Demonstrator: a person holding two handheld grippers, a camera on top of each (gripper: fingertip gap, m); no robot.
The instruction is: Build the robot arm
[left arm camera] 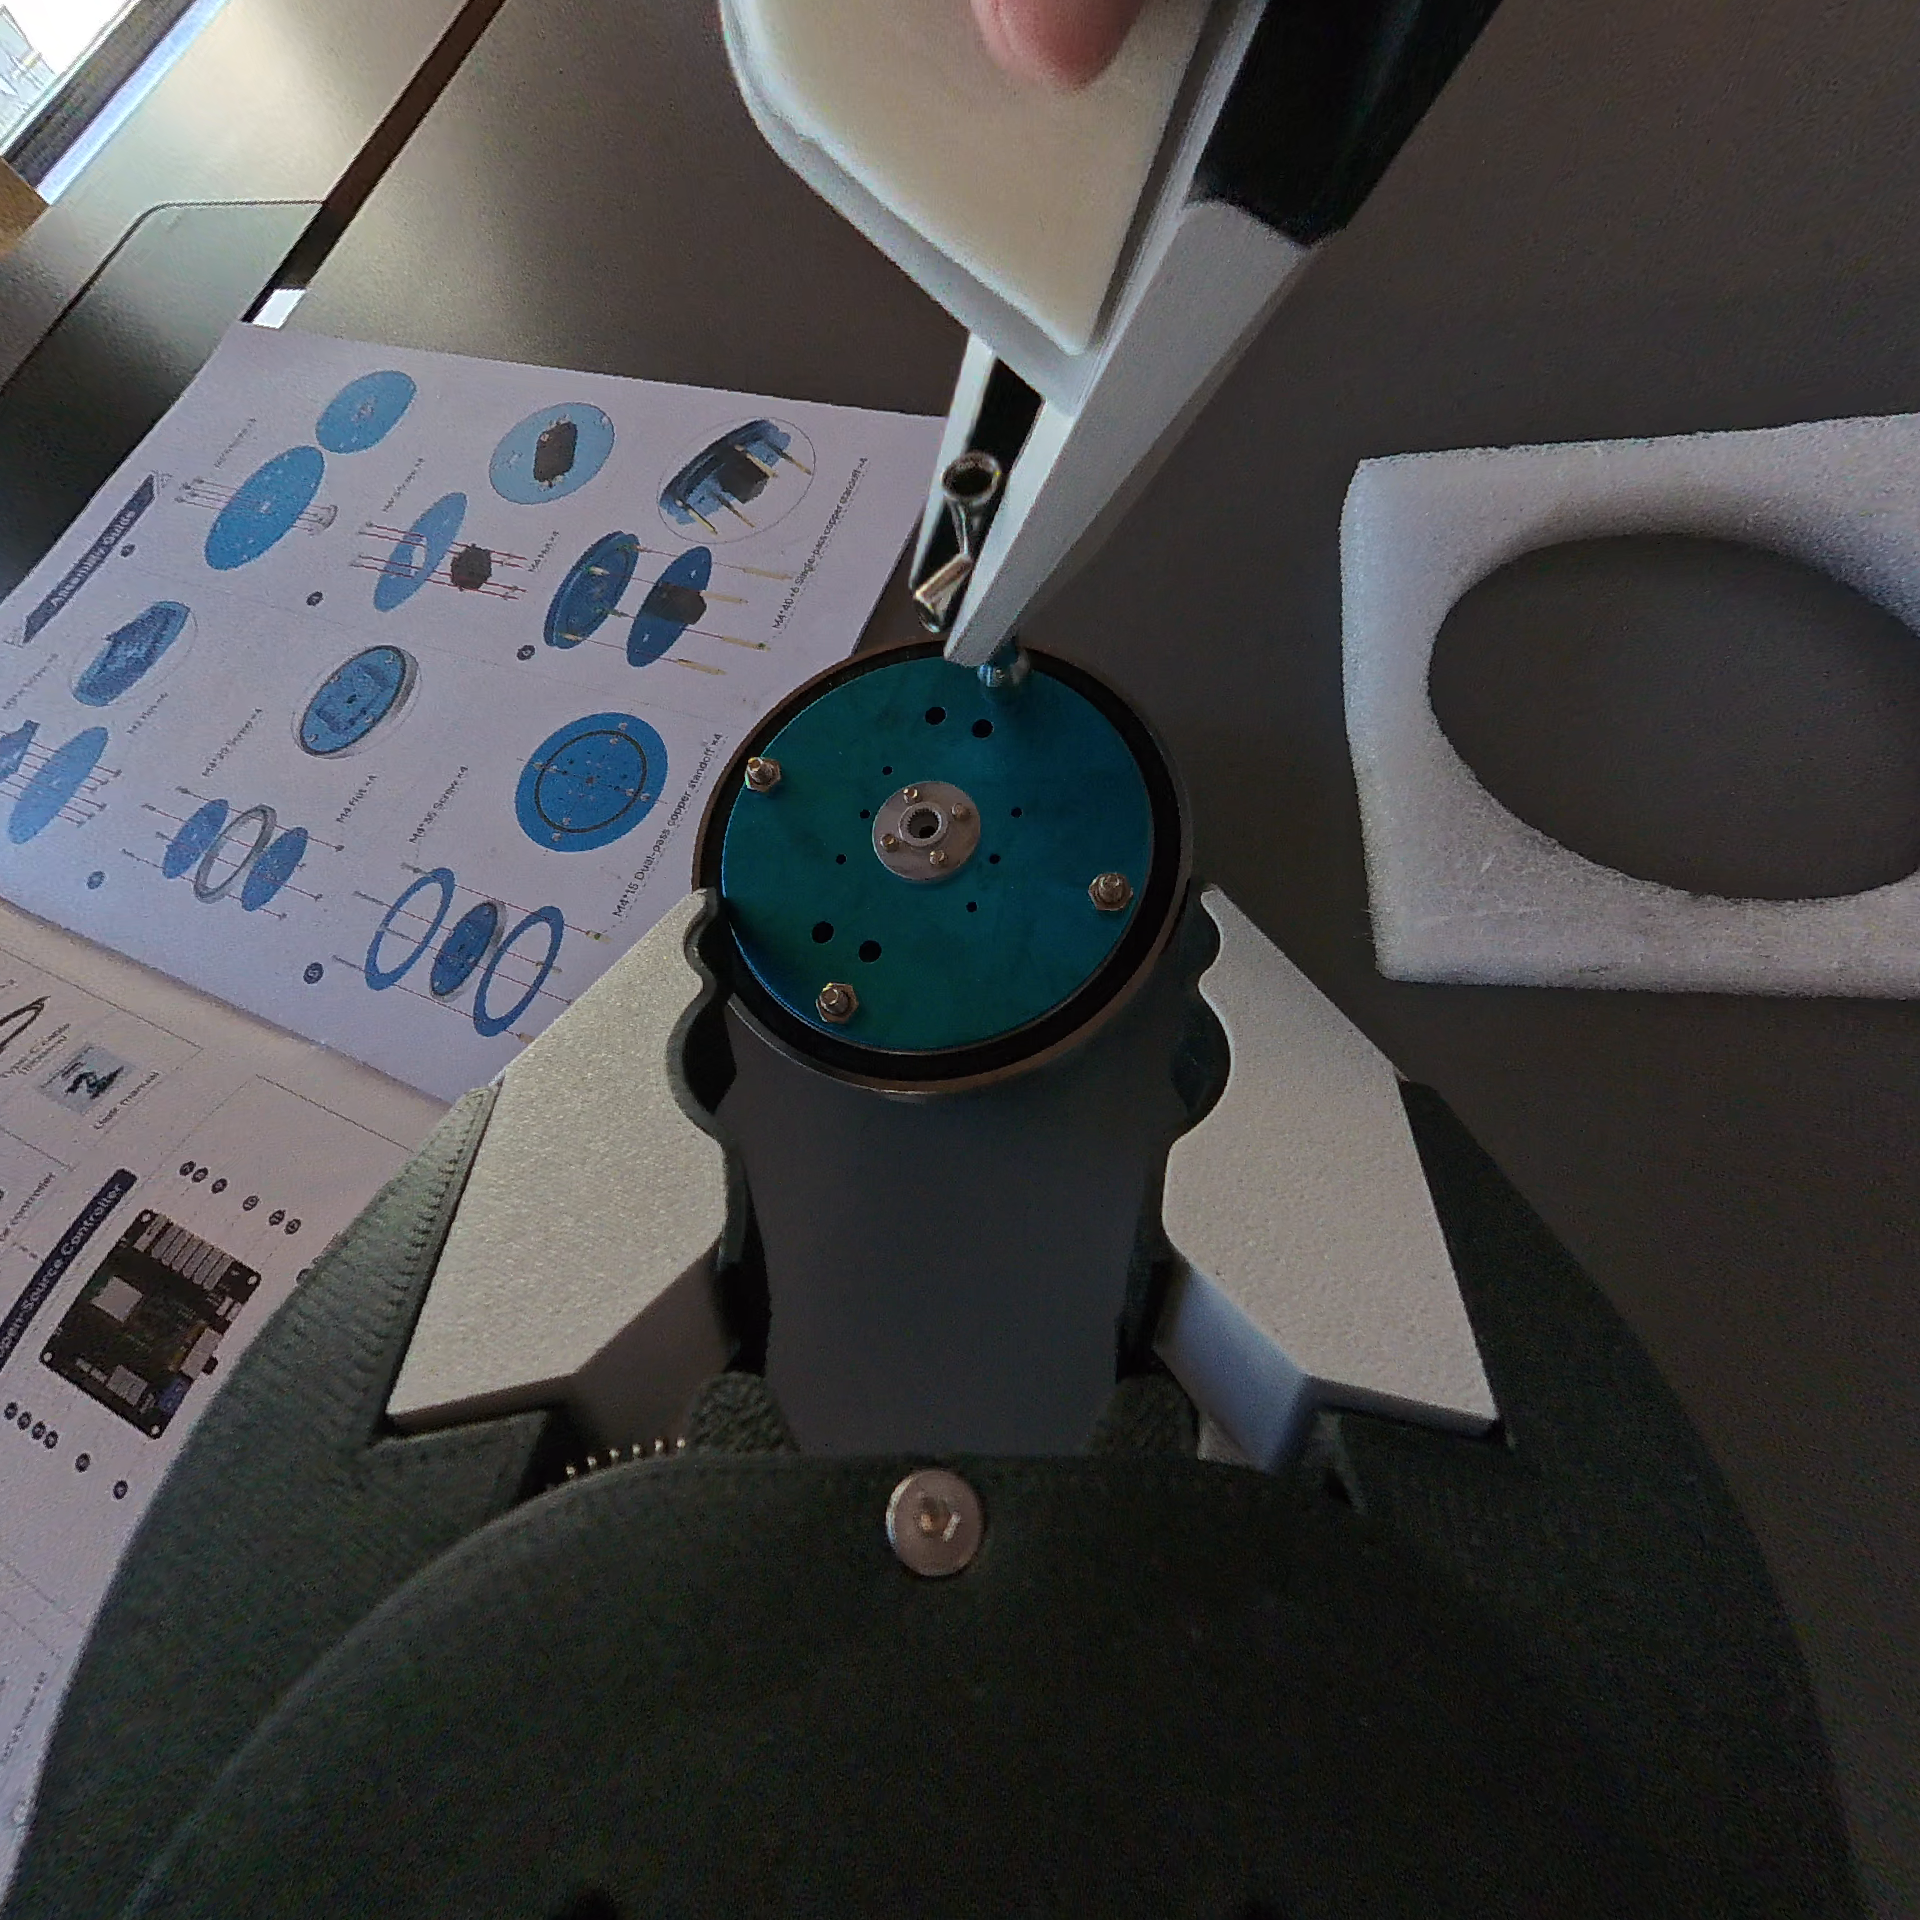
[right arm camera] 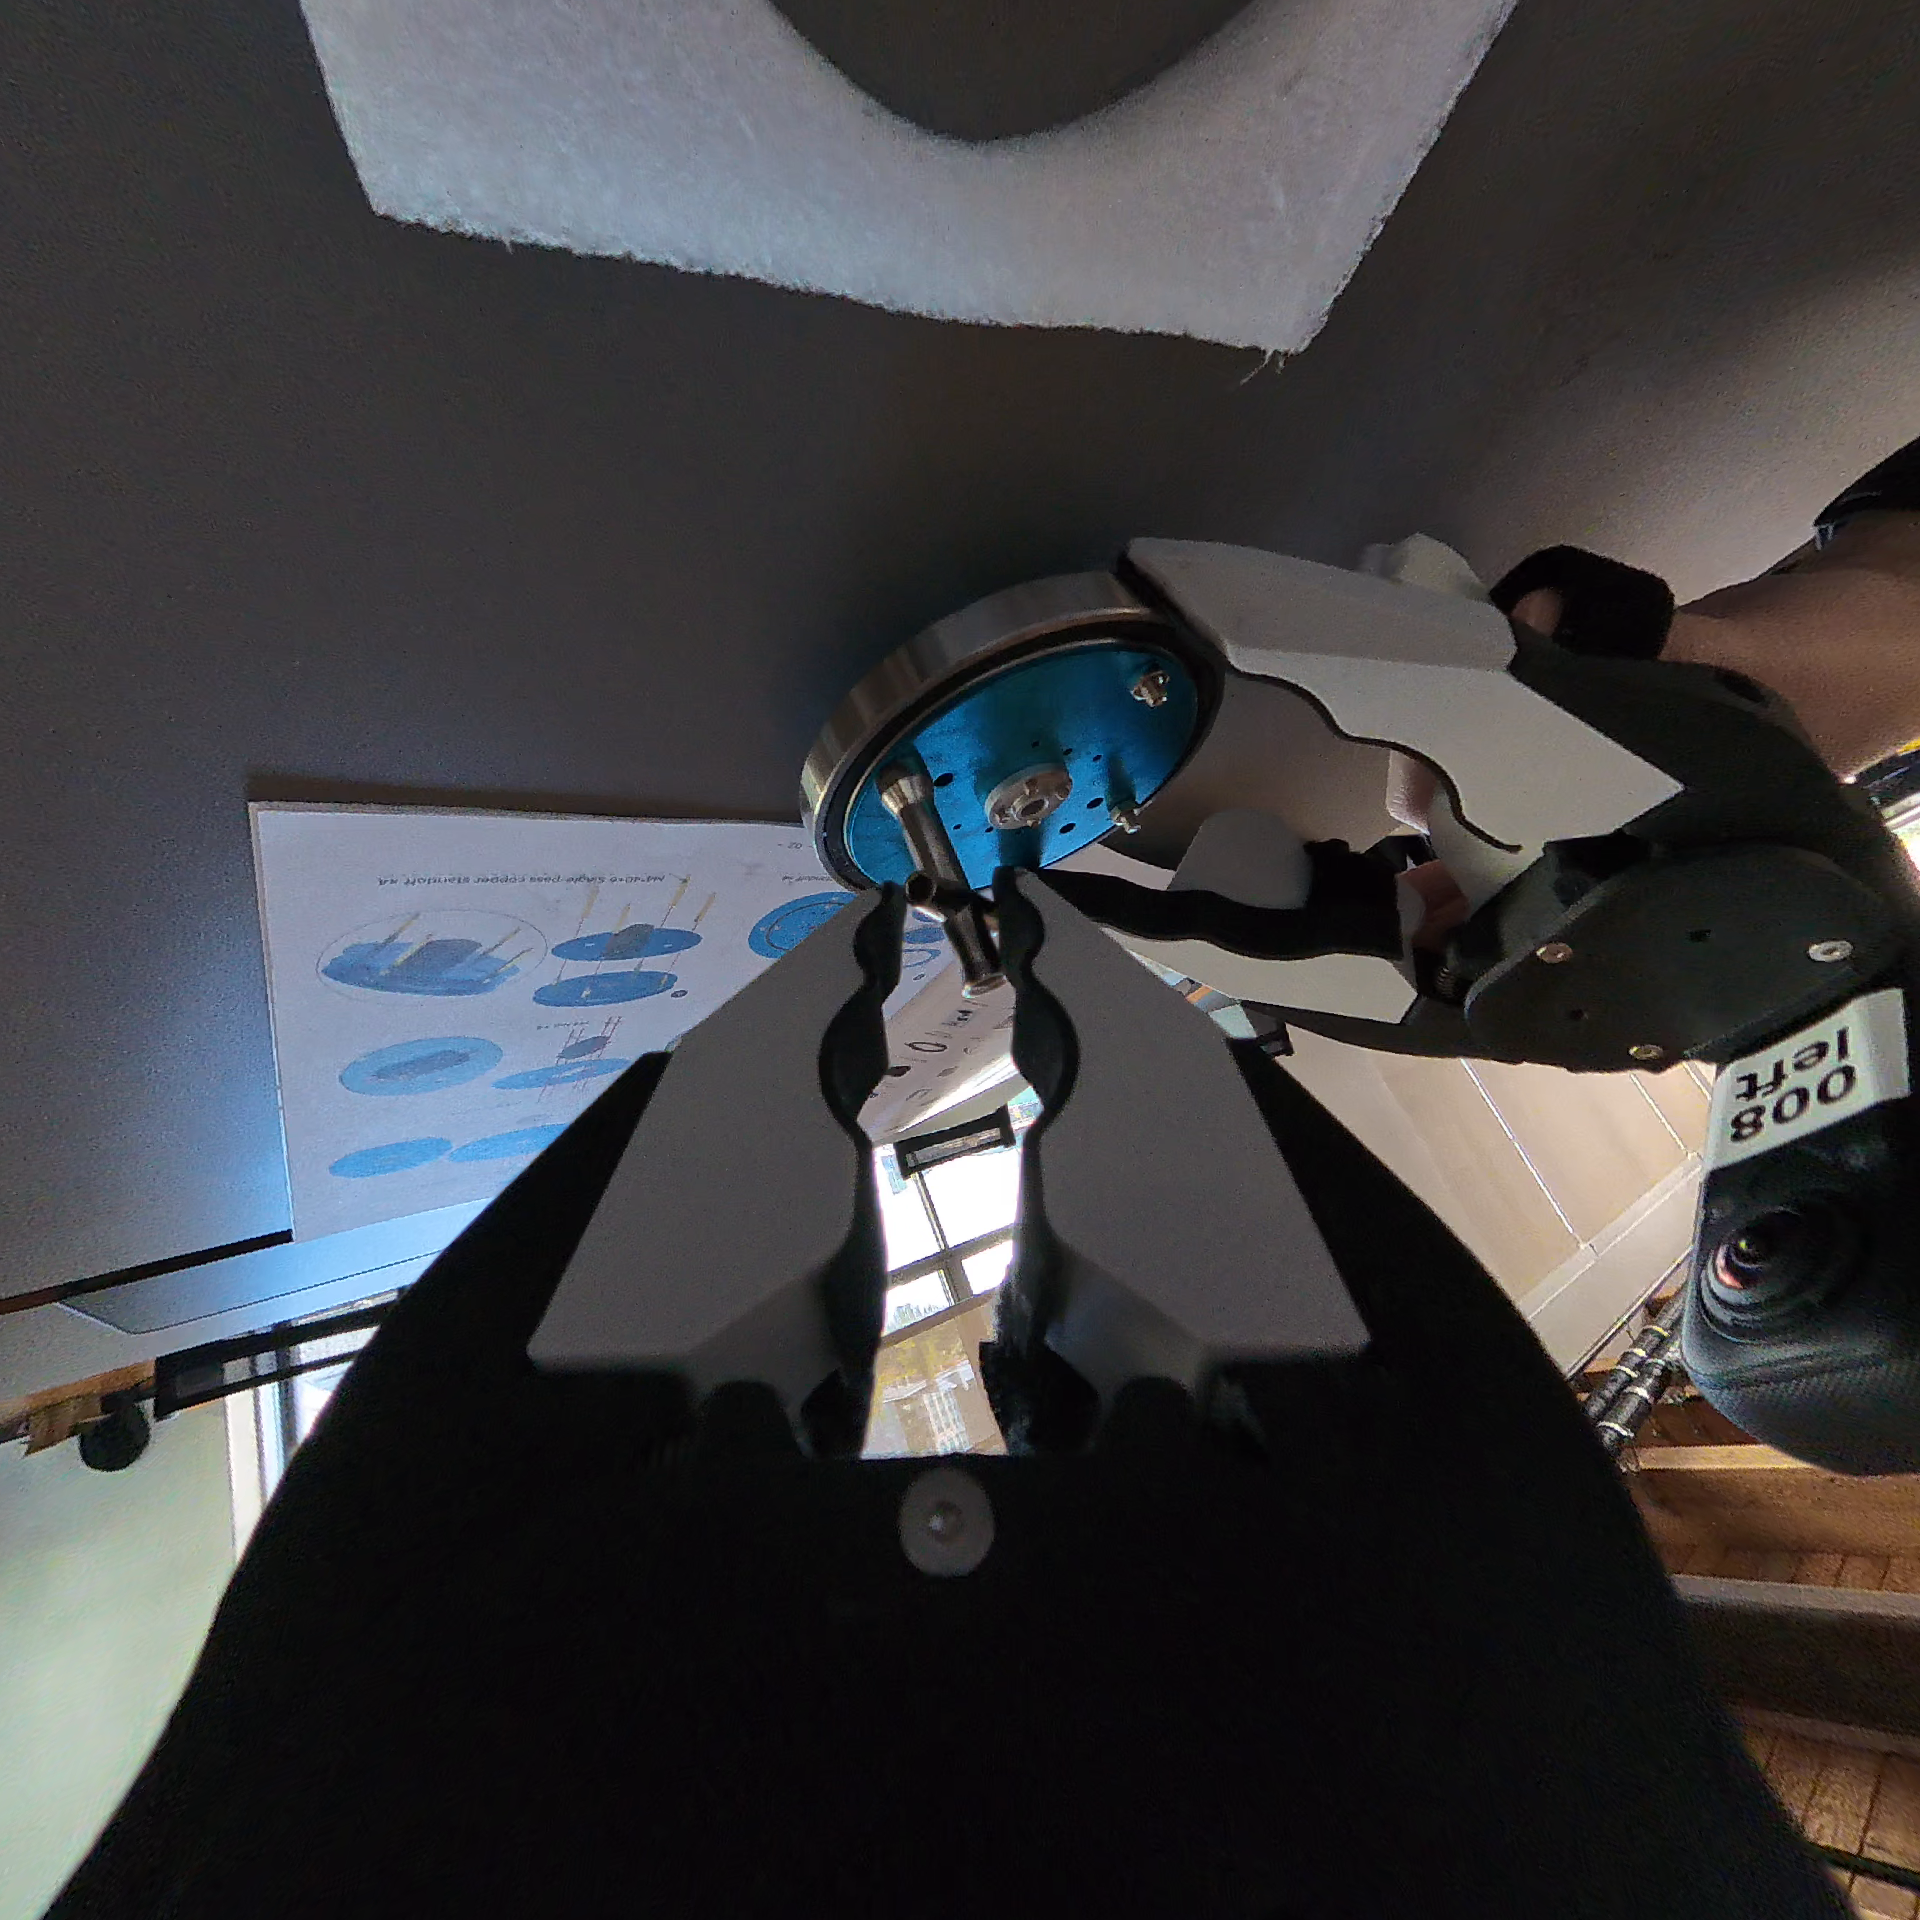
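My left gripper (left arm camera: pixel 951 925) is shut on the near rim of a round assembly: a blue plate (left arm camera: pixel 935 748) set in a steel ring (left arm camera: pixel 1169 790). The plate has a silver centre hub (left arm camera: pixel 925 816) and three brass nuts, one of them (left arm camera: pixel 1110 891) at the right. My right gripper (right arm camera: pixel 948 899) is shut on a small metal cross-shaped socket wrench (right arm camera: pixel 971 945). One arm of the wrench rests on the plate's edge (right arm camera: pixel 902 790). From the left wrist view the right gripper (left arm camera: pixel 971 582) comes down from above with the wrench (left arm camera: pixel 961 540). The left gripper (right arm camera: pixel 1195 727) holds the assembly (right arm camera: pixel 1049 727) tilted above the table.
A white foam block (left arm camera: pixel 1455 883) with a round cut-out lies right of the assembly, also seen in the right wrist view (right arm camera: pixel 831 187). Printed instruction sheets (left arm camera: pixel 416 675) lie on the dark table (left arm camera: pixel 1610 1195) to the left. A dark flat device (left arm camera: pixel 135 301) lies far left. A person's fingertip (left arm camera: pixel 1049 31) rests on the right gripper. Left tips to right tips: about 4 centimetres. Measured from the fingertips, the white foam block (left arm camera: pixel 1455 883) is 4 centimetres or so from the left gripper and 10 centimetres from the right.
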